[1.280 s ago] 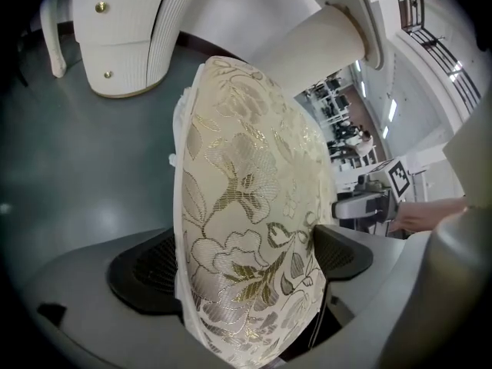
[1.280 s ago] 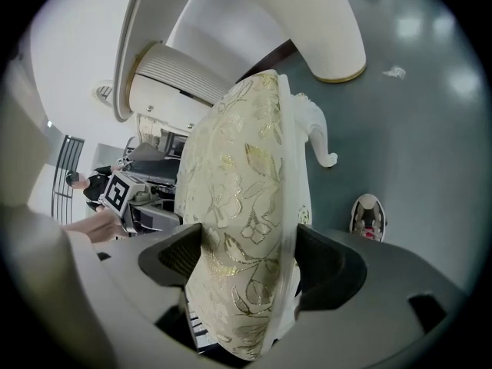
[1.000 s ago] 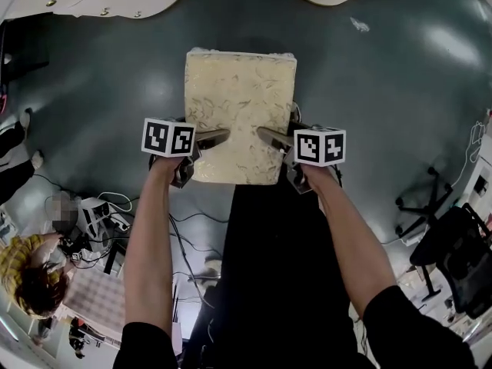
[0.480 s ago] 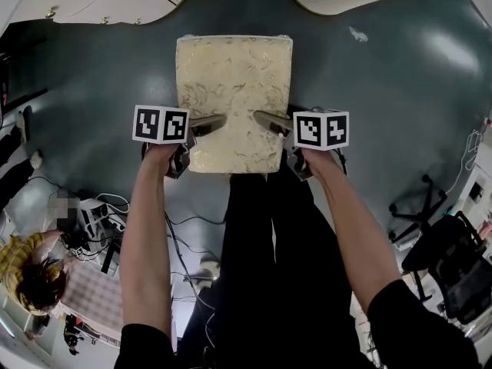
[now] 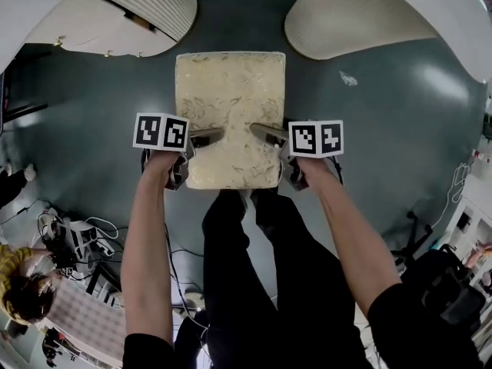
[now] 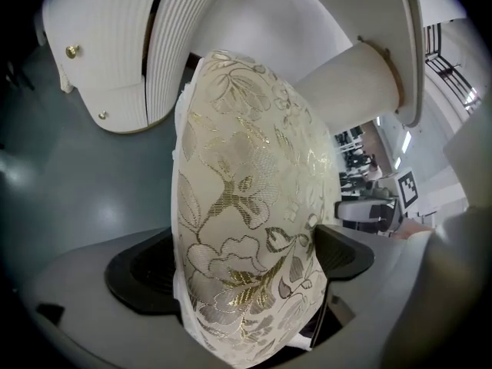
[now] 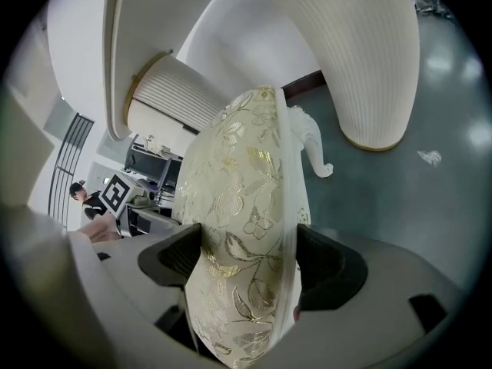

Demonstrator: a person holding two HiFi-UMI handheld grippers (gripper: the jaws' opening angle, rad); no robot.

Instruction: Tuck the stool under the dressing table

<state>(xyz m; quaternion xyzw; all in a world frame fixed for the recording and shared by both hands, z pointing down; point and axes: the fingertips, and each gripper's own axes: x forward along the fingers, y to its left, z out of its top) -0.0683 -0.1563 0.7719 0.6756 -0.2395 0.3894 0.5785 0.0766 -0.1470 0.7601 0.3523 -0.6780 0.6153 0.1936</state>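
Two grippers, one stool: the left gripper (image 5: 206, 137) is clamped on the left edge of the gold-patterned seat, and the right gripper (image 5: 267, 134) on the right edge. The stool (image 5: 229, 91) is over the grey floor (image 5: 384, 106), its far end facing the gap between the two ribbed white pedestals of the dressing table (image 5: 369, 14).

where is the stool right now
Head view, centre: the stool is clamped at its sides by the left hand-held gripper and right hand-held gripper, facing the opening in the white dressing table.
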